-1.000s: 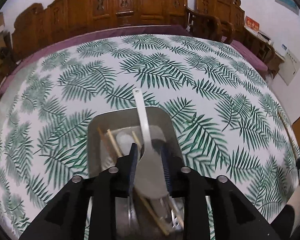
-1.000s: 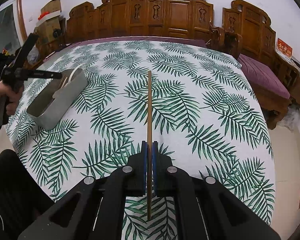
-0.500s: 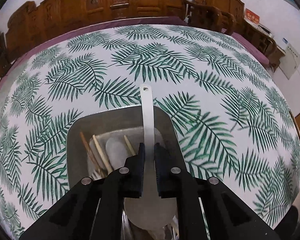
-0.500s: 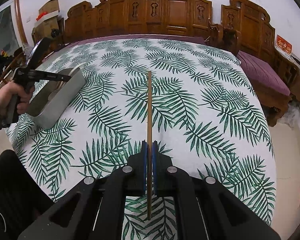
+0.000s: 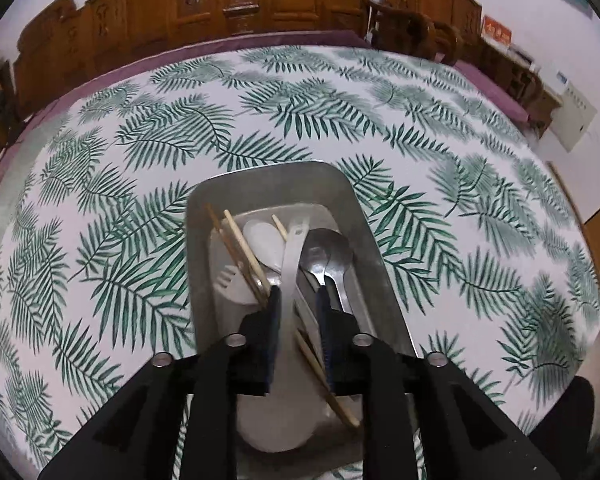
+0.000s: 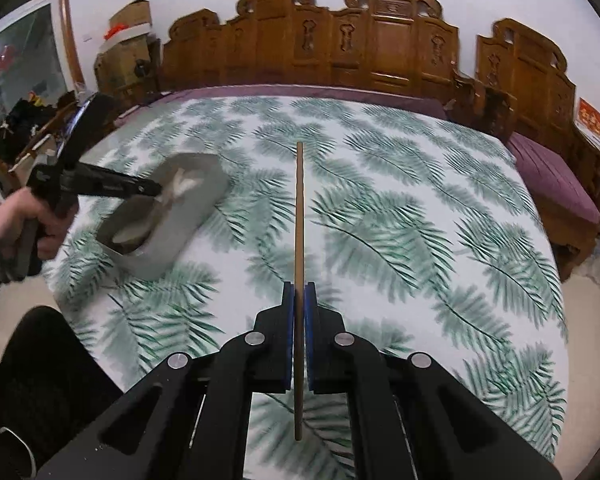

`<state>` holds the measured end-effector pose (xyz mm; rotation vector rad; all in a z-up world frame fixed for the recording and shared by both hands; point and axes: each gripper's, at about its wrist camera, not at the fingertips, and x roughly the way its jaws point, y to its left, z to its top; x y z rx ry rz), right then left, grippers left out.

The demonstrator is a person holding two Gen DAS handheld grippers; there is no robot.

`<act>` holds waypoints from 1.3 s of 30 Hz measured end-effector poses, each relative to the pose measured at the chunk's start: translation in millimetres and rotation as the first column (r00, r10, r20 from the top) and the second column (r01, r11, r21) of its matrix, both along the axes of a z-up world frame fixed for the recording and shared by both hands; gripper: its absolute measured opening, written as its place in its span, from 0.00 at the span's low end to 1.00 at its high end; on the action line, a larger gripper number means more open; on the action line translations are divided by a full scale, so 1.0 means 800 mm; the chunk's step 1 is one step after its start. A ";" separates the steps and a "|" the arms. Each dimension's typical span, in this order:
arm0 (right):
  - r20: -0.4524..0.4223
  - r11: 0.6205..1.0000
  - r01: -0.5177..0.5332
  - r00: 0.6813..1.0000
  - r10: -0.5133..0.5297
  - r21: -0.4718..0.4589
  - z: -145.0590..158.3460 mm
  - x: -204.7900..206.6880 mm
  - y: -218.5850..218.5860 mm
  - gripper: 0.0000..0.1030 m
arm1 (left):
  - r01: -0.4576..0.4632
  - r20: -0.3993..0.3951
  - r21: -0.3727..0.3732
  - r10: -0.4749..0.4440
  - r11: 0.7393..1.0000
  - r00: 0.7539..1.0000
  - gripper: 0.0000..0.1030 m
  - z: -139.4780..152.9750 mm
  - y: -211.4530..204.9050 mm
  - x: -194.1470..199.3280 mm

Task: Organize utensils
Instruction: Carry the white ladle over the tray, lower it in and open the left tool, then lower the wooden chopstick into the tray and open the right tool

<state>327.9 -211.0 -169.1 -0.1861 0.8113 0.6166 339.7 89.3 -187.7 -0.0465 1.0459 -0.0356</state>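
Observation:
A metal tray (image 5: 268, 184) on the leaf-print tablecloth holds wooden chopsticks (image 5: 240, 244), a metal spoon (image 5: 326, 252), a white spoon (image 5: 264, 240) and a white fork (image 5: 232, 284). A white rice paddle (image 5: 292, 264) lies in it, handle pointing away. My left gripper (image 5: 298, 300) hovers over the tray with its jaws opening. The paddle passes between the pads, with a gap on the right. My right gripper (image 6: 299, 292) is shut on a single wooden chopstick (image 6: 299, 208), held above the cloth. From there the tray (image 6: 188, 216) sits to the left, with the left gripper (image 6: 156, 192) dipped into it.
Carved wooden chairs (image 6: 380, 44) and a purple-cushioned bench (image 6: 552, 176) ring the far and right sides of the table. A hand (image 6: 24, 216) holds the left tool at the table's left edge. A dark-clothed leg (image 6: 40, 360) is at the near left.
The left jaws closed on the paddle's handle and have now parted; the paddle has sunk flatter into the tray. The right gripper with its chopstick has shifted, and the tray now looks nearer.

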 end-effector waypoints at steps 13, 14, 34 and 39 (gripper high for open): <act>-0.047 0.992 -0.112 0.992 0.115 0.063 0.005 0.008 0.141 0.06 | -0.019 0.106 -0.004 0.020 1.000 0.994 0.23 0.053 0.041 -0.074; -0.058 0.991 -0.116 0.991 0.120 0.061 0.002 0.010 0.154 0.06 | -0.021 0.114 0.000 0.020 1.000 0.993 0.24 0.057 0.045 -0.079; -0.195 0.994 -0.090 0.976 0.099 0.054 -0.052 0.045 0.261 0.08 | -0.068 0.171 -0.010 0.069 0.998 0.983 0.56 0.073 0.070 -0.124; -0.154 0.990 -0.095 0.982 0.110 0.100 -0.029 0.029 0.234 0.08 | -0.074 0.202 -0.020 0.077 0.997 0.976 0.66 0.087 0.061 -0.137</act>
